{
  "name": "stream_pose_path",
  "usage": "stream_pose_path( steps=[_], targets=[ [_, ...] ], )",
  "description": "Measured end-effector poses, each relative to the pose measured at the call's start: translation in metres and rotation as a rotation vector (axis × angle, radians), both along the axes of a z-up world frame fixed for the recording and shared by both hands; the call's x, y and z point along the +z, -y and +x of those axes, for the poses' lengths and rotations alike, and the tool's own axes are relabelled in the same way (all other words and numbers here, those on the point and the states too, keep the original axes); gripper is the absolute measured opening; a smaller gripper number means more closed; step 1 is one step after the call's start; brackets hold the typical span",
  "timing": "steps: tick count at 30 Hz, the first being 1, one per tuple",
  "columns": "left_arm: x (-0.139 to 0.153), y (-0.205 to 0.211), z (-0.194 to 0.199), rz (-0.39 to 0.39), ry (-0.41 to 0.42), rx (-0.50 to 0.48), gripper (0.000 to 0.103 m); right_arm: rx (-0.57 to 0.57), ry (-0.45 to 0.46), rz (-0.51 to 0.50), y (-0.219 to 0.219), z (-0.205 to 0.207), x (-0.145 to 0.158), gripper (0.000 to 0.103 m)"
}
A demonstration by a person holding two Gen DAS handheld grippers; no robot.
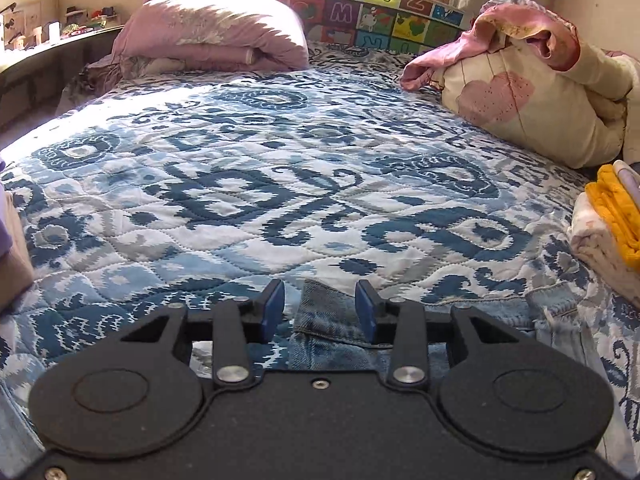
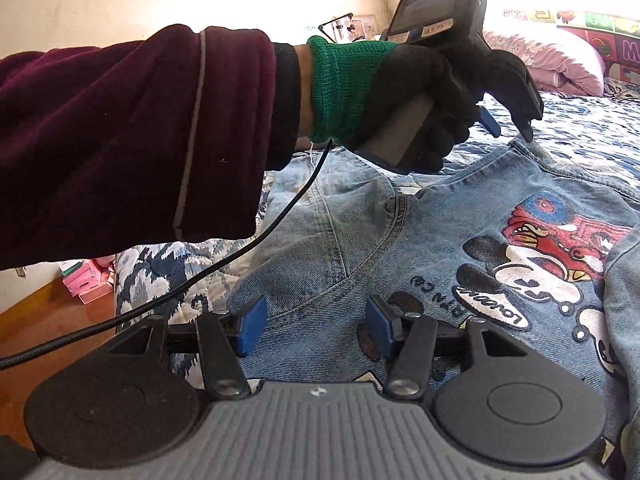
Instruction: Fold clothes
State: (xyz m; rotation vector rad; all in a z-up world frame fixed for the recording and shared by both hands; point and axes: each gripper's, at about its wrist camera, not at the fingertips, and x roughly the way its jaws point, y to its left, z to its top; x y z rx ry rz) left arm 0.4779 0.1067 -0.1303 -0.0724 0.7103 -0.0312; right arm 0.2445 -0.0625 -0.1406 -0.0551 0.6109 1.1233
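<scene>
The left tool (image 1: 320,308) stands with its jaws wide apart, straddling a raised flap of the denim jacket (image 2: 420,248) without closing on it. The right tool (image 2: 316,326) is likewise wide open, its blue pads (image 2: 252,326) low over the jacket's printed panel, gripping nothing. The left hand (image 2: 416,92), in a black glove with a green cuff, holds its tool at the jacket's far edge. The jacket lies on the bed (image 1: 280,160), spread across the quilt with one sleeve doubled over the body and creases along the near side; it is not a compact folded bundle. A stack of folded clothes (image 1: 608,220) sits at the bed's right edge. Judged from this, some garments are finished, and the jacket remains to be folded down.
</scene>
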Motion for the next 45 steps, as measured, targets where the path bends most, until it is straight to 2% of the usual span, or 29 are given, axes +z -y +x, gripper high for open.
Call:
stream_pose_path(
  steps=[4,5,8,12,17,20,23,24,28,30,33,36,40,42,43,45],
  targets=[
    [-0.028,0.014,0.009,0.047,-0.108,-0.065,0.045,-0.004,0.01,0.041,0.009,-0.003,0.01,0.056],
    [-0.028,0.011,0.011,0.019,-0.115,-0.055,0.045,-0.007,0.006,0.064,0.015,-0.002,0.015,0.056],
    [-0.015,-0.003,0.013,-0.141,-0.133,0.038,0.044,-0.036,-0.006,0.159,0.044,0.001,0.032,0.056],
    [0.006,-0.027,-0.022,-0.286,-0.078,0.111,0.045,-0.151,-0.066,0.35,0.104,0.022,0.042,0.06],
    [0.029,-0.026,-0.1,-0.388,-0.024,0.169,0.06,-0.276,-0.188,0.656,0.179,0.05,0.036,0.069],
    [0.04,-0.017,-0.15,-0.454,0.005,0.201,0.07,-0.35,-0.221,0.751,0.21,0.065,0.028,0.074],
    [0.048,-0.002,-0.192,-0.527,0.035,0.215,0.076,-0.557,-0.242,0.703,0.236,0.082,0.016,0.074],
    [0.05,0.004,-0.184,-0.544,0.042,0.207,0.076,-0.64,-0.272,0.669,0.24,0.09,0.005,0.073],
    [0.04,0.034,-0.181,-0.555,0.079,0.16,0.082,-0.884,-0.34,0.417,0.23,0.123,-0.033,0.07],
    [0.025,0.046,-0.176,-0.536,0.076,0.123,0.083,-0.909,-0.366,0.349,0.224,0.134,-0.047,0.069],
    [-0.001,0.054,-0.168,-0.507,0.061,0.082,0.083,-0.906,-0.388,0.381,0.226,0.147,-0.058,0.063],
    [-0.023,0.051,-0.16,-0.503,0.03,0.082,0.083,-0.859,-0.39,0.352,0.222,0.165,-0.058,0.062],
    [-0.025,0.044,-0.148,-0.581,0.074,0.155,0.083,-0.78,-0.383,0.302,0.215,0.176,-0.052,0.061],
    [-0.03,0.046,-0.152,-0.583,0.084,0.176,0.083,-0.754,-0.397,0.288,0.212,0.182,-0.052,0.047],
    [-0.031,0.049,-0.151,-0.57,0.088,0.186,0.083,-0.747,-0.418,0.286,0.212,0.183,-0.052,0.025],
    [-0.031,0.056,-0.152,-0.538,0.097,0.197,0.083,-0.752,-0.42,0.29,0.211,0.18,-0.053,0.021]
  ],
)
